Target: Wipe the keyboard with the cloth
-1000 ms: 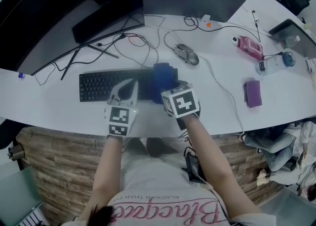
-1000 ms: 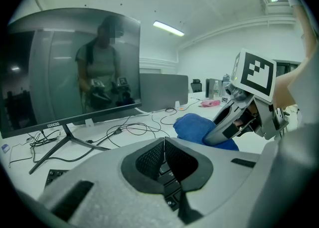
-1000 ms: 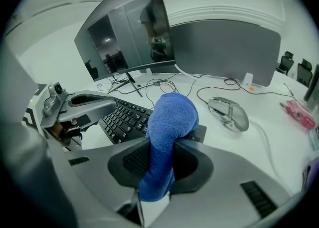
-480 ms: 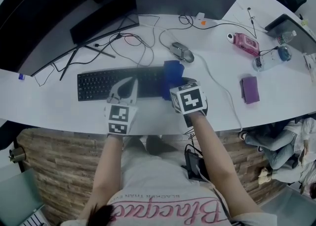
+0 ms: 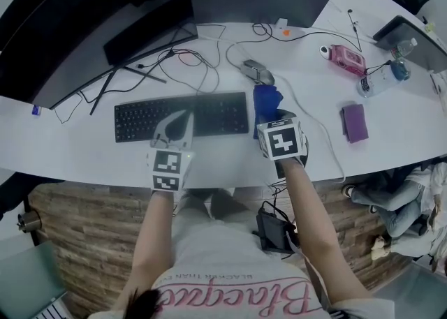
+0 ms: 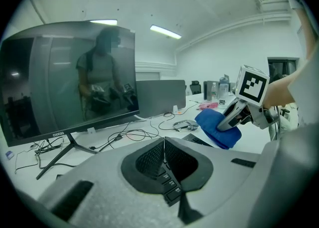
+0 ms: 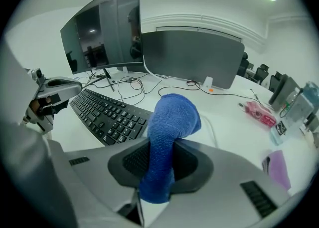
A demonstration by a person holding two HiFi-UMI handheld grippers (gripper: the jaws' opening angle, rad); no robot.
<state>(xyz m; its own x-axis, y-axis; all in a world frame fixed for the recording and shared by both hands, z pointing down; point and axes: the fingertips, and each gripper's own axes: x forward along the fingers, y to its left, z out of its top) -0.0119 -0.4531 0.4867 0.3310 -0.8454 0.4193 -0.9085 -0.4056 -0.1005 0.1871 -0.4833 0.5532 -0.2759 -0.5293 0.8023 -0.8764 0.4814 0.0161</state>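
A black keyboard (image 5: pixel 209 113) lies on the white desk (image 5: pixel 77 150), in front of the monitors. My left gripper (image 5: pixel 181 119) is shut, with nothing between its jaws. Its tips rest over the keyboard's middle keys (image 6: pixel 170 186). My right gripper (image 5: pixel 268 112) is shut on a blue cloth (image 5: pixel 266 98). It holds the cloth just past the keyboard's right end, above the desk. In the right gripper view the cloth (image 7: pixel 168 127) sticks up from between the jaws, with the keyboard (image 7: pixel 106 115) off to the left.
Two dark monitors (image 5: pixel 91 17) stand behind the keyboard with loose cables (image 5: pixel 183 59). A grey mouse (image 5: pixel 258 72) lies behind the cloth. To the right are a pink item (image 5: pixel 343 60), a purple item (image 5: pixel 355 123), a bottle (image 5: pixel 380 79) and a laptop (image 5: pixel 408 40).
My right gripper has carried the cloth rightward, from over the keyboard's right part to just beyond its right end. The left gripper has stayed on the keyboard.
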